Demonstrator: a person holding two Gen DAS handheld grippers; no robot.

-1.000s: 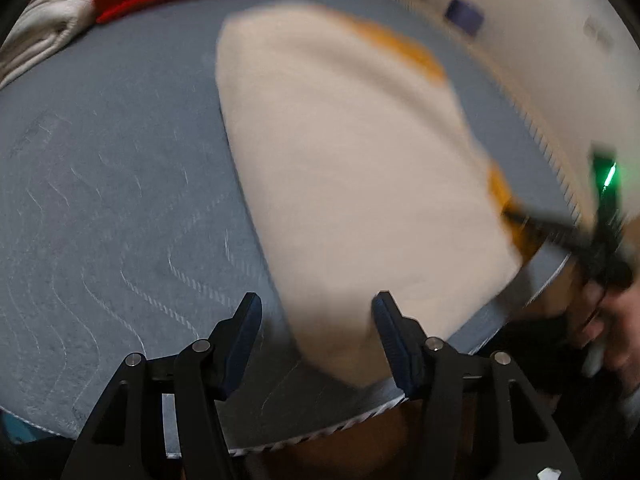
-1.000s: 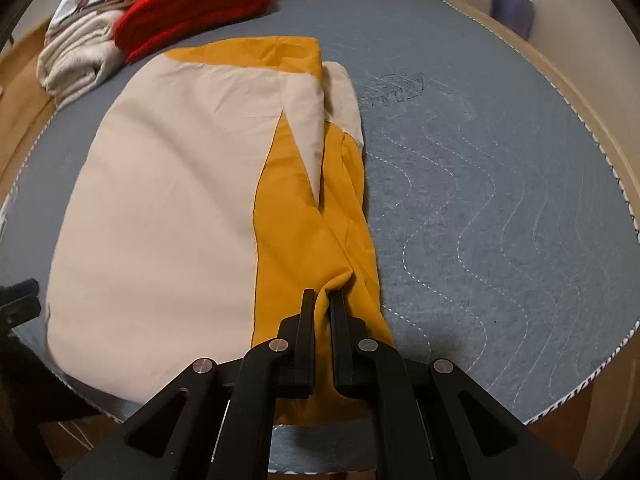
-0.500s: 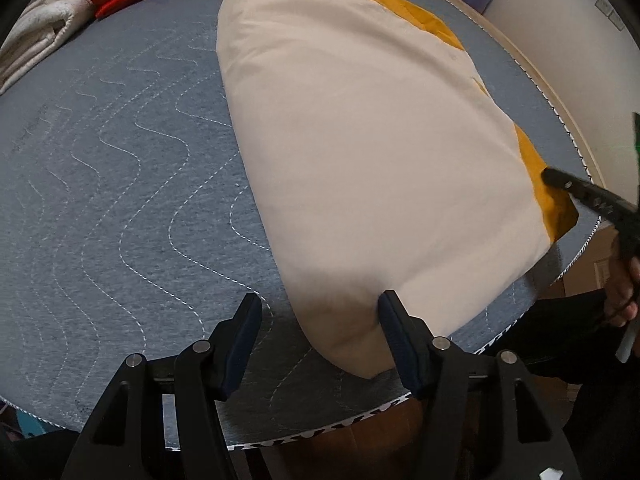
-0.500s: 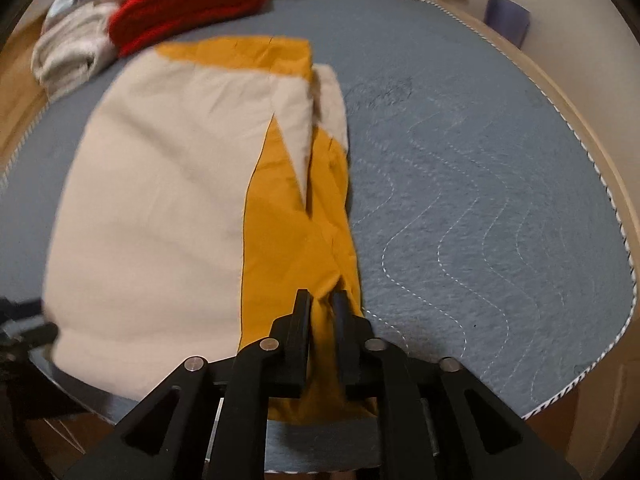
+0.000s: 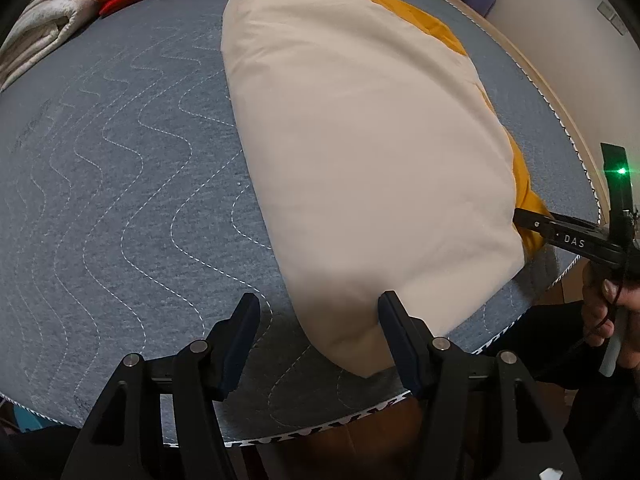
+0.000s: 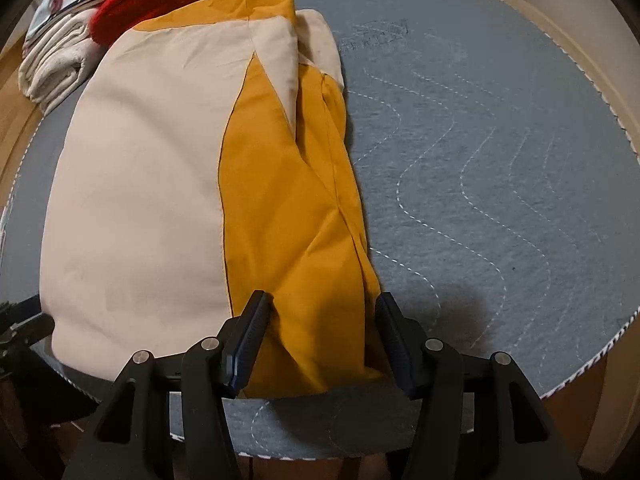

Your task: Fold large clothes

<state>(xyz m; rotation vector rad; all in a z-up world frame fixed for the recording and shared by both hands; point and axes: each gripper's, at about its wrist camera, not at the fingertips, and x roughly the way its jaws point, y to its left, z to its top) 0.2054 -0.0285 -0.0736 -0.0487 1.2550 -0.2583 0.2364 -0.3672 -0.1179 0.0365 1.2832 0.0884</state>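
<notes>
A folded cream and mustard garment (image 6: 168,184) lies left of centre in the right wrist view, on a grey quilted pad (image 6: 500,168). Only this view shows its mustard panel, which runs down between the right gripper (image 6: 318,336); those jaws have just been opening and stand spread, off the cloth. The left wrist view shows mainly cream cloth, the spread left gripper (image 5: 316,334) straddling its lower corner, and a hand (image 5: 608,312) at right.

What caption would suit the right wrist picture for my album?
Right gripper, jaws just opened, straddles the garment's yellow end on the grey pad.
</notes>
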